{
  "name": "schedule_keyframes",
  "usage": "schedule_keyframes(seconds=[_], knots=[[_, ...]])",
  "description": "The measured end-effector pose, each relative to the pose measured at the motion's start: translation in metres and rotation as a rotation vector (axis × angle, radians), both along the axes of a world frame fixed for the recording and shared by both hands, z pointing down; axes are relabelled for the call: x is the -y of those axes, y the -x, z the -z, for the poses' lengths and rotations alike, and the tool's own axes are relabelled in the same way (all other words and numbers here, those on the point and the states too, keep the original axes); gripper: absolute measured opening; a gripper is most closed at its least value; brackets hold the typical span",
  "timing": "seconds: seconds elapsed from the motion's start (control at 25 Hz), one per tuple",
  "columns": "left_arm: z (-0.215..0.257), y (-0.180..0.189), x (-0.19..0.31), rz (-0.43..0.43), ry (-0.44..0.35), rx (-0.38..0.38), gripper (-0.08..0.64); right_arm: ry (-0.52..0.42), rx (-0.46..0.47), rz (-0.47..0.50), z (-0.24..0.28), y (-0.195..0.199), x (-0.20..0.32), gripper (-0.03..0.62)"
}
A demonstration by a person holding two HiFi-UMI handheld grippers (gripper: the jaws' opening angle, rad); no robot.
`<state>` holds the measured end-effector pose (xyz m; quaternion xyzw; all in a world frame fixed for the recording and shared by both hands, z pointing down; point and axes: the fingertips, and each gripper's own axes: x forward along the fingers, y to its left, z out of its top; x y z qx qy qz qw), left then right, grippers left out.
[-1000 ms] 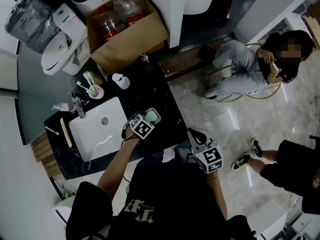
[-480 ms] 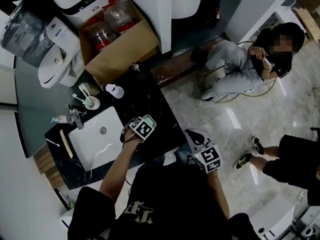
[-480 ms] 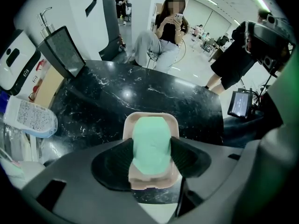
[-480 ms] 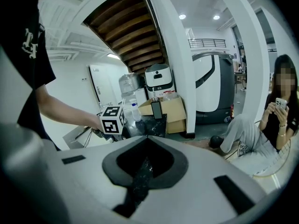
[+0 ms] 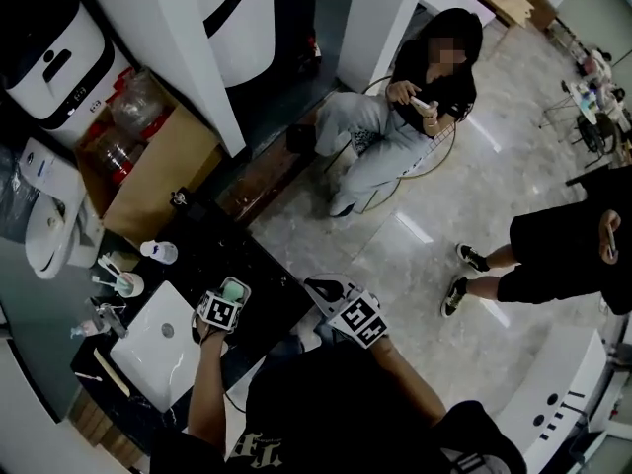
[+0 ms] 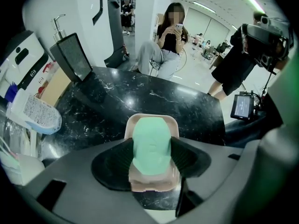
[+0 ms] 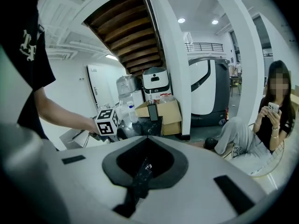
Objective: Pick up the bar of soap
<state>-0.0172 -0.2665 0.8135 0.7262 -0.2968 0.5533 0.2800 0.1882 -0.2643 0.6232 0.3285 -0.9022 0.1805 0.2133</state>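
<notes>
My left gripper [image 6: 151, 158] has its jaws closed on the bar of soap [image 6: 150, 141], with one black pad against each long side. The green bar lies in the beige soap dish [image 6: 140, 123], which stands on the black counter [image 6: 140, 94]. From the dish, the soap dispenser [image 6: 71, 56] is at 11 o'clock. In the head view the white sink [image 5: 148, 352] is at 8 o'clock from this gripper. My right gripper [image 7: 142, 171] is at 3 o'clock, with its jaws together and nothing between them.

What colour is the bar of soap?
The bar of soap is mint green, clearest in the left gripper view.
</notes>
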Motion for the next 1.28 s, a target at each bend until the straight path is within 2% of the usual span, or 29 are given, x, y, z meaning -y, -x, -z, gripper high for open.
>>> schedule_keyframes(seconds=[0.16, 0.36, 0.76, 1.04, 1.16, 1.28], knots=[[0.005, -0.002, 0.001, 0.032, -0.080, -0.048, 0.262, -0.001, -0.016, -0.034, 0.006, -0.016, -0.010, 0.008], [0.033, 0.000, 0.003, 0.092, -0.235, -0.146, 0.262, -0.006, -0.022, -0.038, 0.007, -0.017, -0.018, 0.008], [0.138, -0.012, -0.013, 0.293, -0.533, -0.568, 0.262, -0.045, -0.019, 0.026, 0.017, 0.009, -0.019, 0.008], [0.202, -0.006, -0.029, 0.394, -0.684, -0.778, 0.262, -0.084, 0.029, 0.055, 0.036, 0.029, -0.017, 0.008], [0.227, -0.007, -0.035, 0.393, -0.741, -0.853, 0.262, -0.102, 0.062, 0.057, 0.046, 0.037, -0.017, 0.008], [0.239, -0.010, -0.039, 0.375, -0.773, -0.892, 0.262, -0.116, 0.085, 0.070, 0.051, 0.044, -0.017, 0.008]])
